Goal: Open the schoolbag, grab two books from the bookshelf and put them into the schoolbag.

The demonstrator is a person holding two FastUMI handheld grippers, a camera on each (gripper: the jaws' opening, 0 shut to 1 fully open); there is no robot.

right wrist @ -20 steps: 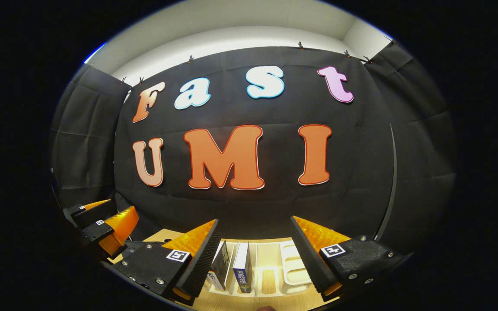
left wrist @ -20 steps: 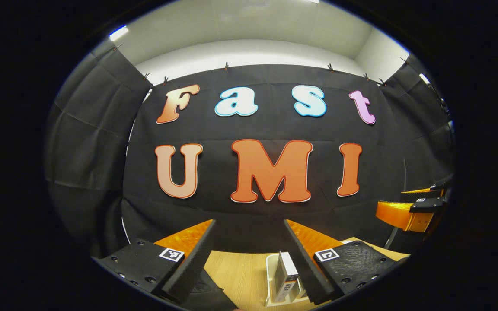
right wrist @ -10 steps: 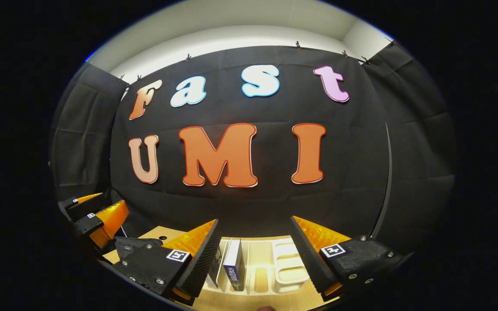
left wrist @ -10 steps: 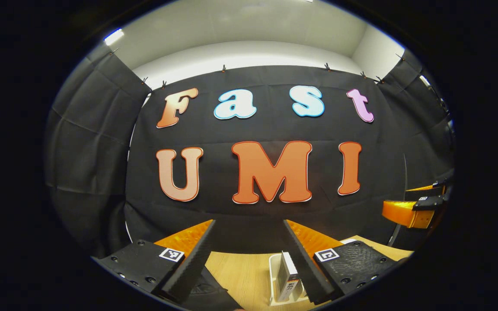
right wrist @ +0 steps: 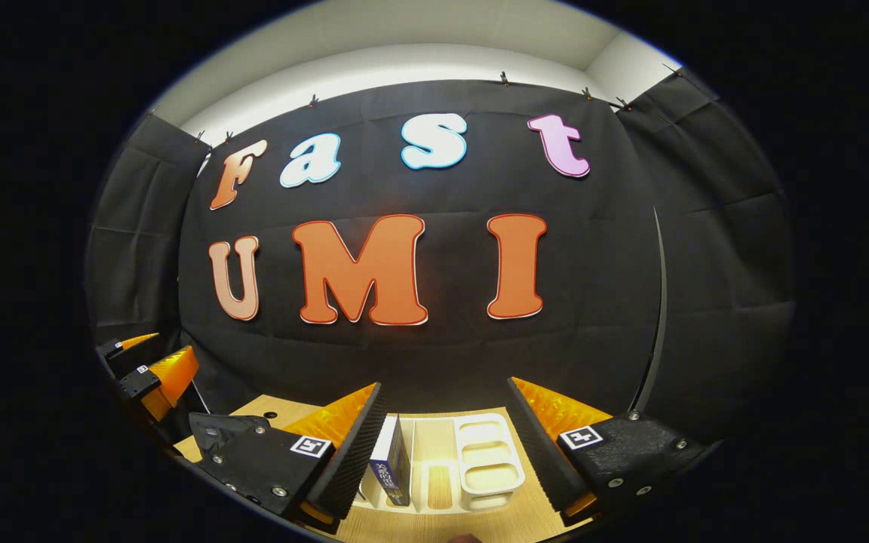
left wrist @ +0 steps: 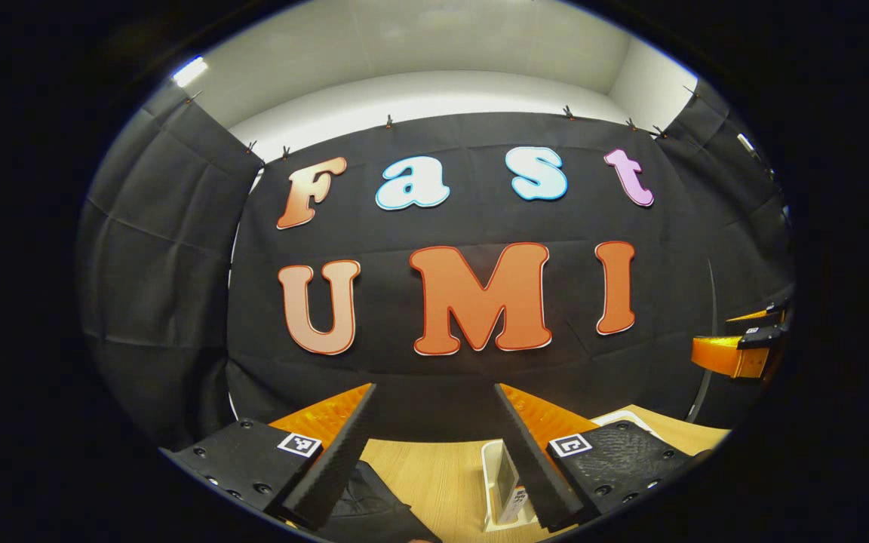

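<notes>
Wooden counter (right wrist: pixel 434 528) against black cloth. My right gripper (right wrist: pixel 442 422) view has the bookshelf (right wrist: pixel 472 460) with an upright book (right wrist: pixel 389 471); my left gripper (left wrist: pixel 434 422) view has the dark schoolbag (left wrist: pixel 366 509). Both jaws wide apart, holding nothing.

Cream-white bookshelf (right wrist: pixel 480 467), blue-spined book (right wrist: pixel 389 471), light wood-grain table (left wrist: pixel 434 475), black schoolbag (left wrist: pixel 366 505).

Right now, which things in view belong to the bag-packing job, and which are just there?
For the job:
- bookshelf, white, on the table
- book standing in the bookshelf
- schoolbag, dark, under the left gripper
- right gripper, jaws apart over the bookshelf

Just there:
- wooden table
- black cloth wall
</notes>
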